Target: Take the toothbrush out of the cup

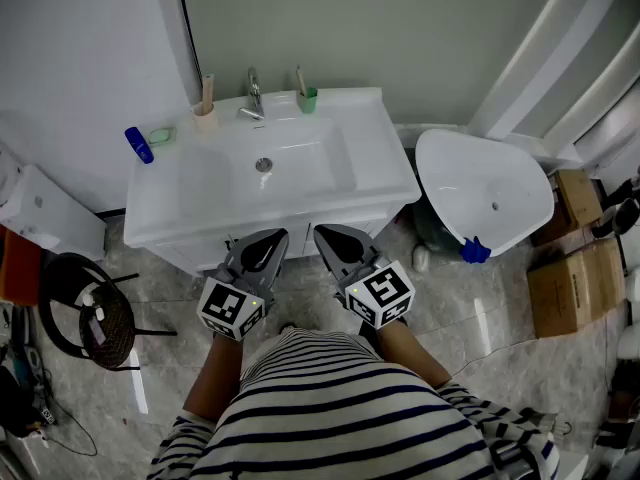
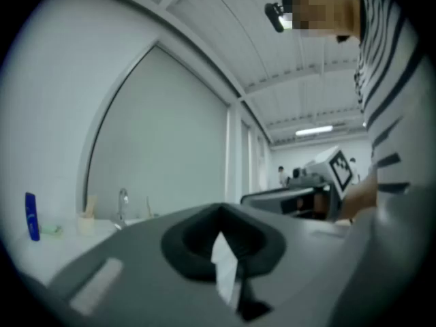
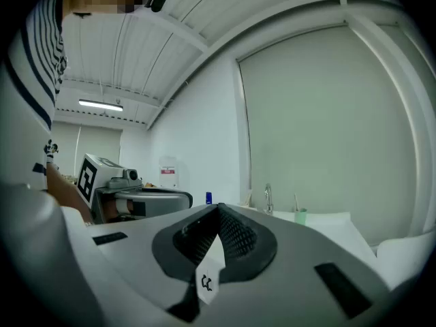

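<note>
A white washbasin top (image 1: 385,158) seen from above, with two cups standing along its back edge, each holding one toothbrush. Right of the chrome faucet (image 1: 253,90) stands a small green cup (image 1: 308,100) with a pale toothbrush (image 1: 300,76) leaning in it, handle end up. Left of the faucet stands a beige cup (image 1: 205,119) with a tan toothbrush (image 1: 208,88) upright in it. Further left, near the back left corner, a green soap dish (image 1: 161,135) lies just beside a blue bottle (image 1: 139,145) lying on its side. The sunken bowl with its drain (image 1: 263,165) fills the middle of the top, between the cups and the front edge. The left gripper (image 1: 264,238) and the right gripper (image 1: 337,236) are held side by side just before the front edge, pointing roughly level toward the back wall, well apart from both cups. Each has its jaws pressed together with nothing between them. The person's striped shirt (image 1: 340,418) fills the bottom. A white toilet (image 1: 480,188) stands to the right of the basin, a black stool (image 1: 95,313) to the left
</note>
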A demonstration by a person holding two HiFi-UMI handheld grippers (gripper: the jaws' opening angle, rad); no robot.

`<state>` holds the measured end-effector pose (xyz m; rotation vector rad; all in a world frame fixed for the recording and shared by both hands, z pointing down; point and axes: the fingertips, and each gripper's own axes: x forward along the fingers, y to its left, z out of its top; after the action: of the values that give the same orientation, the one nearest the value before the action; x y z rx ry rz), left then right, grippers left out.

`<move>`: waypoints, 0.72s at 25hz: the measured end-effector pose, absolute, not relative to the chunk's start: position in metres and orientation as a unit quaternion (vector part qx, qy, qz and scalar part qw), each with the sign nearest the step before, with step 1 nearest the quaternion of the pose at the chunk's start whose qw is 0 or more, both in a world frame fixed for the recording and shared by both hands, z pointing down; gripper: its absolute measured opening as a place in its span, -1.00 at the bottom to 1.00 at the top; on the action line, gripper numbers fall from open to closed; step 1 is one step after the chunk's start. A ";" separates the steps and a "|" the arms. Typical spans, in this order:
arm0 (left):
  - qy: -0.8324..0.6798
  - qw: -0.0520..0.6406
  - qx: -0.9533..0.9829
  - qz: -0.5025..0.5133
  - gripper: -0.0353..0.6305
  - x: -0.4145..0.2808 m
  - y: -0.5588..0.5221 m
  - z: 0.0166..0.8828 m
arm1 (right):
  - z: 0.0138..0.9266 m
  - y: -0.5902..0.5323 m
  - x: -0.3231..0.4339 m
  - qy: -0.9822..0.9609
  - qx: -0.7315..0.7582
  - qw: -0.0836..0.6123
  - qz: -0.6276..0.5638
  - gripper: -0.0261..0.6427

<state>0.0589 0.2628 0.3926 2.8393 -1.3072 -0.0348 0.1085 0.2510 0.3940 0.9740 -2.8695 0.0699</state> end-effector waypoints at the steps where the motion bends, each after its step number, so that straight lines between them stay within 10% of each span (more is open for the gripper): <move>1: -0.418 0.008 0.908 -0.010 -0.88 0.058 0.263 0.393 | 0.394 0.251 0.108 -0.945 0.321 0.055 0.023 -0.90; 18: -0.421 0.018 0.907 -0.013 -0.88 0.039 0.256 0.400 | 0.399 0.245 0.089 -0.946 0.318 0.054 0.030 -0.90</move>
<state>0.0386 0.2564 0.4003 2.8154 -1.3079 -0.0397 0.0890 0.2453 0.3989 0.9669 -2.8733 0.0903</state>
